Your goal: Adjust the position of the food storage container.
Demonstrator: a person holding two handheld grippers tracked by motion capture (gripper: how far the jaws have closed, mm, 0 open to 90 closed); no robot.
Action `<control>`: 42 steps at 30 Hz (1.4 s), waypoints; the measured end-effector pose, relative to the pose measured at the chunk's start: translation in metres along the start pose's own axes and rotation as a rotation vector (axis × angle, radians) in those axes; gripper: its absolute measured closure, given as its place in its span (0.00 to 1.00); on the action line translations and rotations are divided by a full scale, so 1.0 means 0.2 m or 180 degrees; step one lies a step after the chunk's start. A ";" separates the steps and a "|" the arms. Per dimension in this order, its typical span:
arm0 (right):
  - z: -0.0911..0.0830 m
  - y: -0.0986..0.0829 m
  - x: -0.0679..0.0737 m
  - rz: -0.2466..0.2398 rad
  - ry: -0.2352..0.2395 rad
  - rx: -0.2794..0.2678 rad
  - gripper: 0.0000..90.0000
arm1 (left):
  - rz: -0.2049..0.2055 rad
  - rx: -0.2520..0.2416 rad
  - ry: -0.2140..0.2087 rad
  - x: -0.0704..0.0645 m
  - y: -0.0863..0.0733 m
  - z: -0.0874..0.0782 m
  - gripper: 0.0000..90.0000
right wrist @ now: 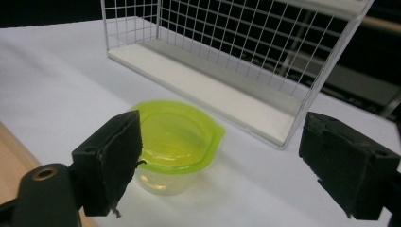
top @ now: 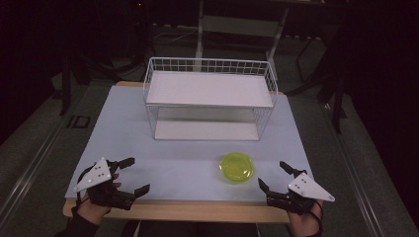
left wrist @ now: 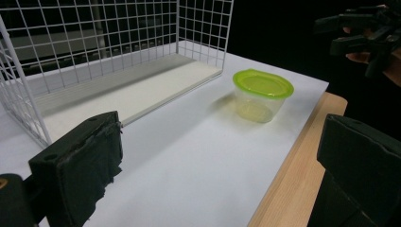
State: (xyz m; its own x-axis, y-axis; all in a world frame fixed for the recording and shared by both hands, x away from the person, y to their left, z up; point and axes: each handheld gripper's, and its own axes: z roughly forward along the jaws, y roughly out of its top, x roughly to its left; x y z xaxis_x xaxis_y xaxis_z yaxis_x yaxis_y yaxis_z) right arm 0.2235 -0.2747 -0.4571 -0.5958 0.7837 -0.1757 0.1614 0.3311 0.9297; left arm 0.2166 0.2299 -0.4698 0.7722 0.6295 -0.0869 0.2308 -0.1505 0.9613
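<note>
- The left gripper (top: 134, 175) is at the near left corner of the table (top: 123, 128), with its jaws spread wide and nothing between them.
- The right gripper (top: 273, 177) is at the near right corner, jaws also spread apart and empty.
- A clear plastic container with a green lid (top: 237, 167) stands on the table, just in front of the right gripper and apart from it.
- A white wire rack (top: 210, 98) with two white shelves stands behind the container, in the middle of the table.

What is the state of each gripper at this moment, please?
Left gripper: open, holding nothing.
Right gripper: open, holding nothing; the green-lidded container sits ahead of its jaws.
</note>
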 end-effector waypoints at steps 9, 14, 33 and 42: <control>0.02 0.00 0.02 -0.0040 0.0163 0.0201 0.15 | 0.0015 -0.0015 0.0012 0.00 0.00 0.00 0.02; 0.03 0.02 0.06 -0.0145 0.0242 0.0255 0.15 | 0.0058 -0.0007 0.0006 -0.01 0.00 0.00 0.02; 0.08 0.16 0.02 -0.0030 0.0017 0.0254 0.26 | 0.0030 -0.0026 -0.0011 0.00 0.00 0.00 0.02; 0.16 0.14 -0.14 0.0242 -0.0149 0.0633 0.63 | 0.0026 -0.0036 -0.0012 0.00 0.00 0.00 0.02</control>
State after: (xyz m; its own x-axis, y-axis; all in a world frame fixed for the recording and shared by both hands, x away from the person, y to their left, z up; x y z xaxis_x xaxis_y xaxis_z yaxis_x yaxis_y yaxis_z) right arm 0.2704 -0.2702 -0.4361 -0.5396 0.8324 -0.1265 0.3595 0.3636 0.8594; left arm 0.2164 0.2294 -0.4697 0.7762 0.6254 -0.0798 0.2177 -0.1471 0.9649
